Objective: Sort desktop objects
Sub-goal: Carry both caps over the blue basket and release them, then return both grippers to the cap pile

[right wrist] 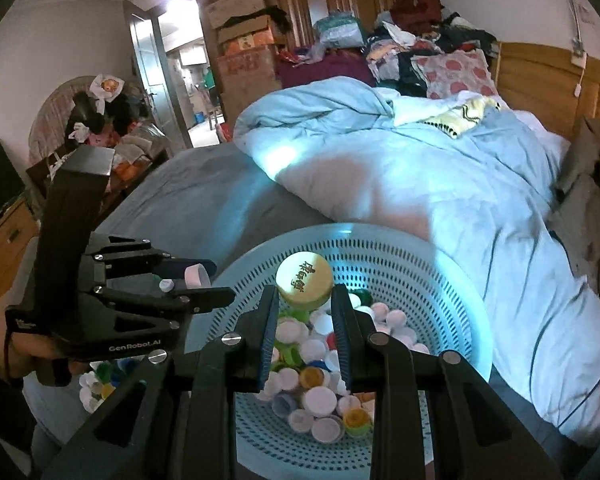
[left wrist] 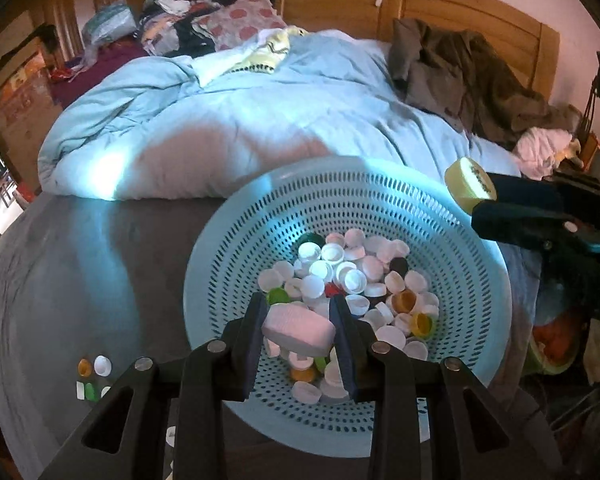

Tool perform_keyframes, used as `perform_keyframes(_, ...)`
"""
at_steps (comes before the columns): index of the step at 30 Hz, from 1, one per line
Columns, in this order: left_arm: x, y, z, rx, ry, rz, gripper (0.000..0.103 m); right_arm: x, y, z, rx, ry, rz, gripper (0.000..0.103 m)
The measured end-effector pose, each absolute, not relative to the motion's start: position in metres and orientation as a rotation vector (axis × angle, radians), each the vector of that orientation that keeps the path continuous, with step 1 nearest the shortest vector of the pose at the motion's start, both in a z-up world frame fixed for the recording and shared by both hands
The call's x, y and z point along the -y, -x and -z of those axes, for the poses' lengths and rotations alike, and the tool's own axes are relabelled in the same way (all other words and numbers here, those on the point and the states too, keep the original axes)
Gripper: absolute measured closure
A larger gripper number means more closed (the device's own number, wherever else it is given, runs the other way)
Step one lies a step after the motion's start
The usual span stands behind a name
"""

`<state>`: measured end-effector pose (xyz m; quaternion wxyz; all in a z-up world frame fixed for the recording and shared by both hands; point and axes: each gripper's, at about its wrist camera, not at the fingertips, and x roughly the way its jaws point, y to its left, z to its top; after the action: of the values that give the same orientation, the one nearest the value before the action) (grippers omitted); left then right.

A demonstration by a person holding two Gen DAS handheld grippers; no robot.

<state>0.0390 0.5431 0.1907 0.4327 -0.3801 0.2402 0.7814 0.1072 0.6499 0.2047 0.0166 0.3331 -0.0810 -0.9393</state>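
A pale blue perforated basket (left wrist: 440, 216) (right wrist: 432, 264) sits on the grey bed cover and holds several bottle caps (left wrist: 352, 268) (right wrist: 320, 400), mostly white. My left gripper (left wrist: 300, 322) is shut on a pale pink cap (left wrist: 300, 326) above the basket's near side. My right gripper (right wrist: 305, 294) is shut on a larger yellow cap (right wrist: 305, 284) with dark lettering, held over the basket. In the left wrist view the right gripper (left wrist: 484, 200) comes in from the right with the yellow cap (left wrist: 469, 184). In the right wrist view the left gripper (right wrist: 198, 284) shows at the left with the pink cap (right wrist: 197, 275).
A few sorted caps (left wrist: 94, 376) lie on the grey cover left of the basket, more caps (right wrist: 100, 384) under the left gripper. A rumpled light blue duvet (left wrist: 240, 120) and brown clothing (left wrist: 460, 76) lie behind. A person's hand (right wrist: 24, 356) holds the left gripper.
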Motion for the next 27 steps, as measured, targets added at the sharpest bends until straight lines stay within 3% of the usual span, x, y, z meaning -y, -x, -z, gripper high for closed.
perform_keyframes(6, -0.550, -0.040, -0.181, -0.605, 0.967, -1.939, 0.068, -0.656, -0.110, -0.200, 0.273, -1.042, 2.908, 0.079)
perform_keyframes(7, -0.550, -0.039, -0.181, -0.599, 0.970, -1.939, 0.061, -0.656, -0.108, -0.199, 0.272, -1.051, 2.899, 0.079)
perform_keyframes(8, -0.550, -0.038, -0.180, -0.594, 0.975, -1.948, 0.032, -0.656, -0.107, -0.198, 0.268, -1.066, 2.895, 0.071)
perform_keyframes(9, -0.548, -0.038, -0.182, -0.593, 0.955, -1.980, 0.018, -0.657, -0.107, -0.199, 0.265, -1.064, 2.907, 0.061)
perform_keyframes(10, -0.545, -0.038, -0.184, -0.590, 0.934, -2.007, 0.006, -0.660, -0.110, -0.201, 0.276, -1.036, 2.926, 0.036)
perform_keyframes(11, -0.541, -0.039, -0.188, -0.581, 0.906, -2.039, 0.005, -0.662, -0.115, -0.204, 0.296, -1.002, 2.934, 0.030)
perform_keyframes(18, -0.462, -0.030, -0.211, -0.423, 0.835, -2.155, 0.005, -0.659, -0.139, -0.209, 0.365, -0.899, 2.916, 0.030)
perform_keyframes(22, -0.354, -0.030, -0.219, -0.302, 0.764, -2.287, 0.005, -0.628, -0.161, -0.184, 0.328, -0.933, 2.838, 0.030)
perform_keyframes(27, -0.178, -0.024, -0.184, -0.223, 0.883, -2.556, 0.005, -0.592, -0.179, -0.133, 0.344, -1.090, 2.709, 0.030)
